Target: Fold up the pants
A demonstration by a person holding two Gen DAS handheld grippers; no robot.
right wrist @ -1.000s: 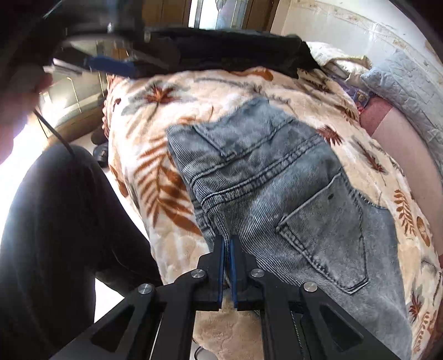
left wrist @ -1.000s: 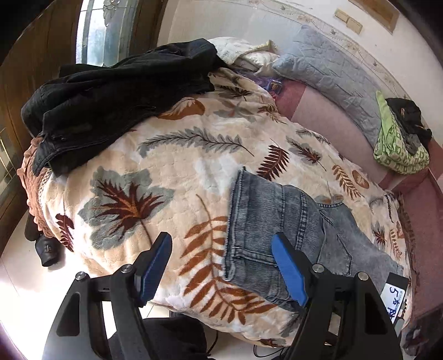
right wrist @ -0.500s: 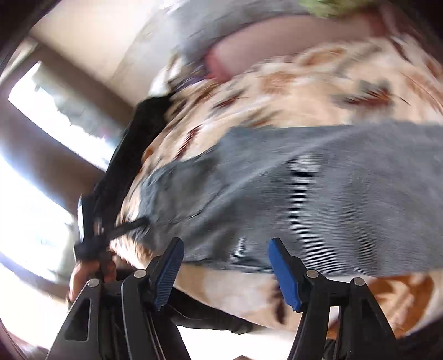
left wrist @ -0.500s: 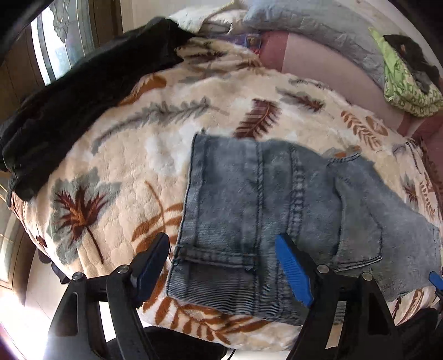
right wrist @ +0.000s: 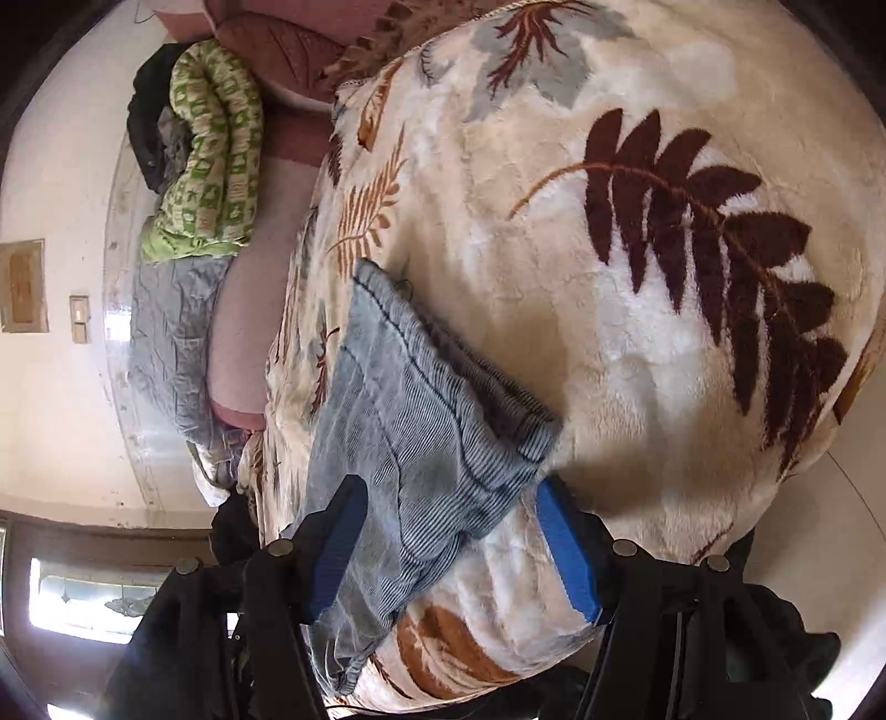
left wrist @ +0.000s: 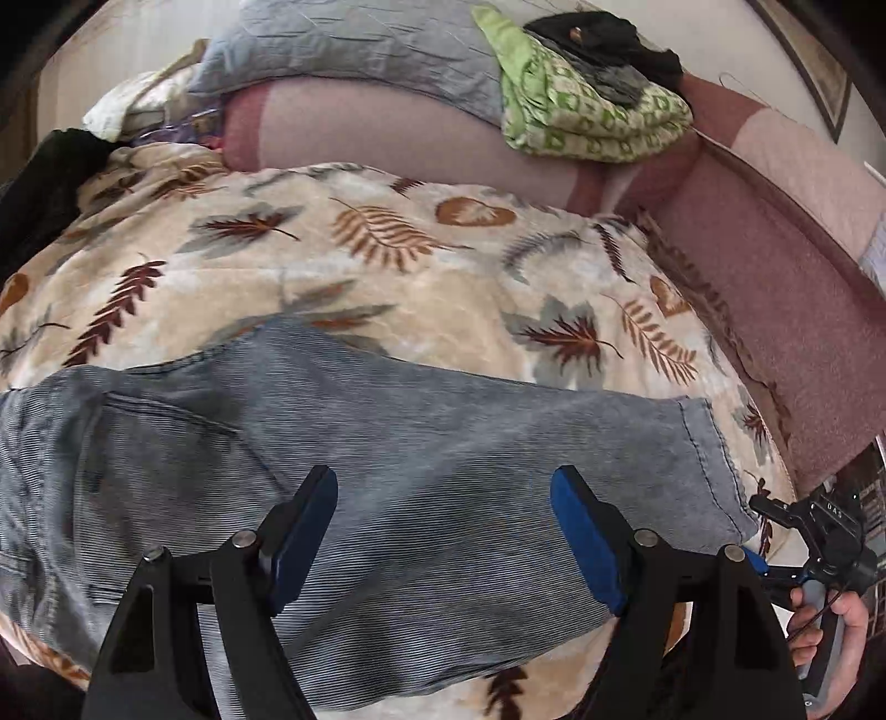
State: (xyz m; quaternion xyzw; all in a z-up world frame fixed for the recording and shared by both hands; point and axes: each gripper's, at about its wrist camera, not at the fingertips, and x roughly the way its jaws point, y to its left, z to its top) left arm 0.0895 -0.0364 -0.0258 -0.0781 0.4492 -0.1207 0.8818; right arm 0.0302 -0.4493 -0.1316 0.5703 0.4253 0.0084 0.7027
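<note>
Right tool (right wrist: 451,545) spread wide around the pants (right wrist: 421,437) hem corner — seemingly not gripping — on the leaf-print blanket (right wrist: 637,277).

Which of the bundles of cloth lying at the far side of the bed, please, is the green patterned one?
The folded quilt with the light squares, lying between the grey padded blanket and the black clothes heaped on it; those two are plain.

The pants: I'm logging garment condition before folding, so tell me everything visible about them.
The pants are faded blue-grey, finely ribbed denim, lying flat and lengthwise on the leaf-print blanket. A back pocket and seams show toward the waist end; the stitched leg hem lies at the other. The legs appear stacked. The left hand-held gripper is open above mid-leg; the right hand-held gripper is open around the hem corner near the blanket's edge. Neither grips.
</note>
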